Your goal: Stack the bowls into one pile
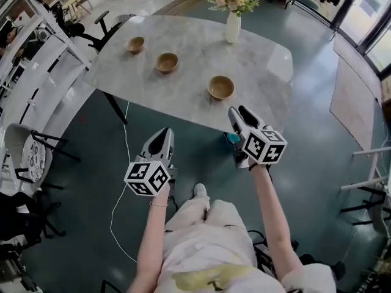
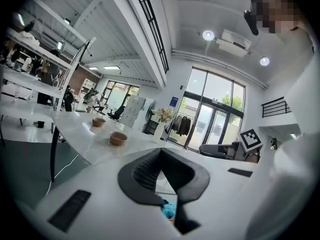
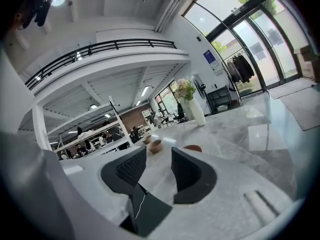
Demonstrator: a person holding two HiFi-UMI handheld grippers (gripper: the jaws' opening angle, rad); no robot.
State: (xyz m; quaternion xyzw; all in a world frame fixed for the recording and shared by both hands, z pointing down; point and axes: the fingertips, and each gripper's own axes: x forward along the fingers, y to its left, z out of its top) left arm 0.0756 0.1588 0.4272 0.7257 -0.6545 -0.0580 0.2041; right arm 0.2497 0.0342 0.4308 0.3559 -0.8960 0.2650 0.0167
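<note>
Three wooden bowls stand apart on the marble table (image 1: 256, 60): a far left bowl (image 1: 135, 44), a middle bowl (image 1: 166, 61) and the nearest bowl (image 1: 220, 87). Both grippers hang over the floor, short of the table's near edge. My left gripper (image 1: 162, 133) is shut with nothing in it; its own view shows two bowls (image 2: 118, 138) (image 2: 98, 121) on the table ahead. My right gripper (image 1: 239, 112) is open and empty, just in front of the nearest bowl. In its view, the nearest bowl (image 3: 192, 148) and the middle bowl (image 3: 155, 145) show beyond its fingers (image 3: 187, 171).
A white vase of flowers (image 1: 233, 26) stands at the table's far side. A teal object (image 1: 232, 138) lies under the table's near edge, and a white cable (image 1: 119, 194) runs over the floor. Chairs (image 1: 27, 154) and shelving (image 1: 36, 47) stand at the left.
</note>
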